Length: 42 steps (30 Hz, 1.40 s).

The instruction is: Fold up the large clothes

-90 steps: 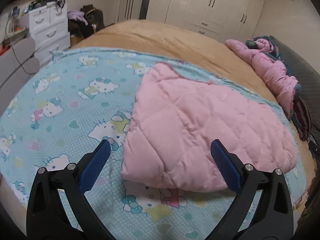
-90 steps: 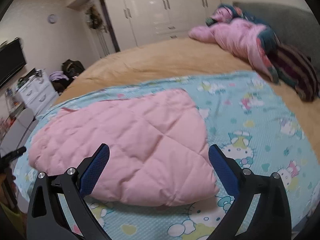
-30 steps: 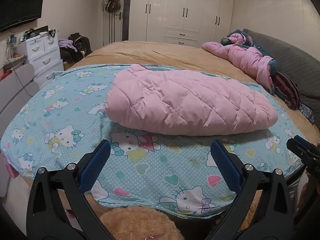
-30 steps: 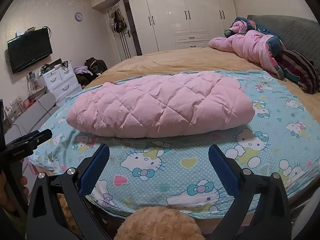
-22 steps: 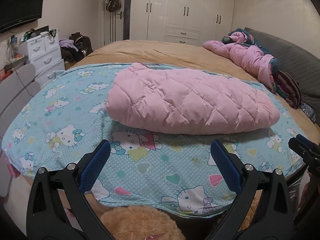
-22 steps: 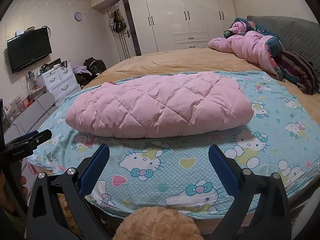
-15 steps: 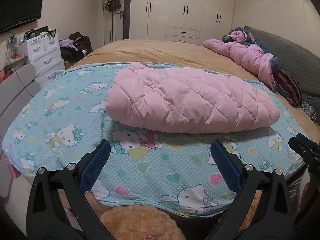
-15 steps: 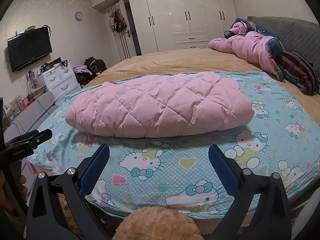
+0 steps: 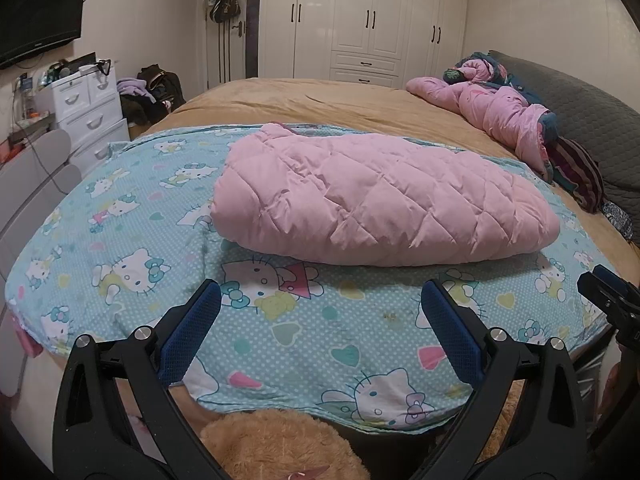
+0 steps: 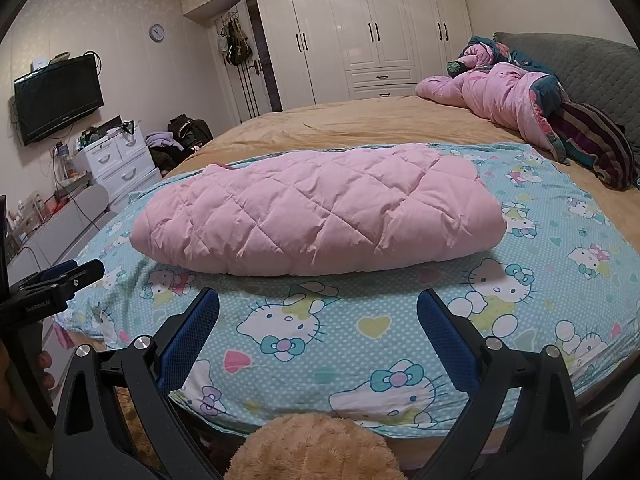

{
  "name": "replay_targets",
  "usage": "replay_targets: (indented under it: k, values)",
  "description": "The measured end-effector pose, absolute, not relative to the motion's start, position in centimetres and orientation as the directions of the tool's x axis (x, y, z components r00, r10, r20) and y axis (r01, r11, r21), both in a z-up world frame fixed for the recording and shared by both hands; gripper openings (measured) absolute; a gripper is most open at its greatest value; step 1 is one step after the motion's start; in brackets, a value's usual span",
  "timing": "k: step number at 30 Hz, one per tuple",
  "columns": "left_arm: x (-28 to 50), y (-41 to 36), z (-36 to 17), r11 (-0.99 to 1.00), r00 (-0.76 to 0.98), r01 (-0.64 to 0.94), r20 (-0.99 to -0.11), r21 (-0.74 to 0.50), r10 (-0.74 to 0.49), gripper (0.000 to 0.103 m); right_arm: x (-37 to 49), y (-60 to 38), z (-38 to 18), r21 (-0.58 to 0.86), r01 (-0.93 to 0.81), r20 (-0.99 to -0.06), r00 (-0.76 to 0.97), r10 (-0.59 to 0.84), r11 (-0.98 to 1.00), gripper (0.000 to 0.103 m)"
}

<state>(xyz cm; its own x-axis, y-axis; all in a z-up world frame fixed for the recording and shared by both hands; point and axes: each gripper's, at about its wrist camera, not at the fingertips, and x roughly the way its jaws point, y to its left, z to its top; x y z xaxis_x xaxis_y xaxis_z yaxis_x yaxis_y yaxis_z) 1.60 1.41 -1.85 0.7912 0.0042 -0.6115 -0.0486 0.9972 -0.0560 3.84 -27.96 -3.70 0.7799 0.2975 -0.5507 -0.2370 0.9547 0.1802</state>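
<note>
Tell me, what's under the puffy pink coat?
The pink coat lies on a blue cartoon-cat sheet, spread over the tan bed cover. Whatever sits directly beneath the coat, or folded inside it, is hidden. Both grippers' jaws are open and hold nothing.

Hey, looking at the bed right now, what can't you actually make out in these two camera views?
- Pink jacket: its sleeves, collar and underside are folded inside the bundle in both views.
- Fluffy tan thing: cut off by the bottom edge; what it is cannot be told.
- Clock: too small to read.
- Person: only fingers show at the right view's left edge, behind the left tool.
</note>
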Motion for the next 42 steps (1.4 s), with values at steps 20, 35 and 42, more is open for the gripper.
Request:
replay_targets:
  k: [20,35,42]
  values:
    - [1.92,1.34,-1.69,0.997,0.789,-0.037,-0.614,-0.064,-0.01,0.094,3.87,-27.94,-3.73,0.179,-0.237,-0.552,0.779,0.297,0.955,0.099]
    - [2.1,1.43,-1.87,0.997,0.786,-0.026,-0.618,-0.069,-0.022,0.094,3.97,-28.01,-3.9,0.177,-0.233,-0.554,0.78,0.292,0.956,0.099]
    - [2.12,2.07,-2.47,0.997,0.78,-0.019,-0.625,-0.079,-0.035,0.094,3.88,-28.38,-4.42,0.169,-0.22,-0.561,0.78,0.277,0.961,0.099]
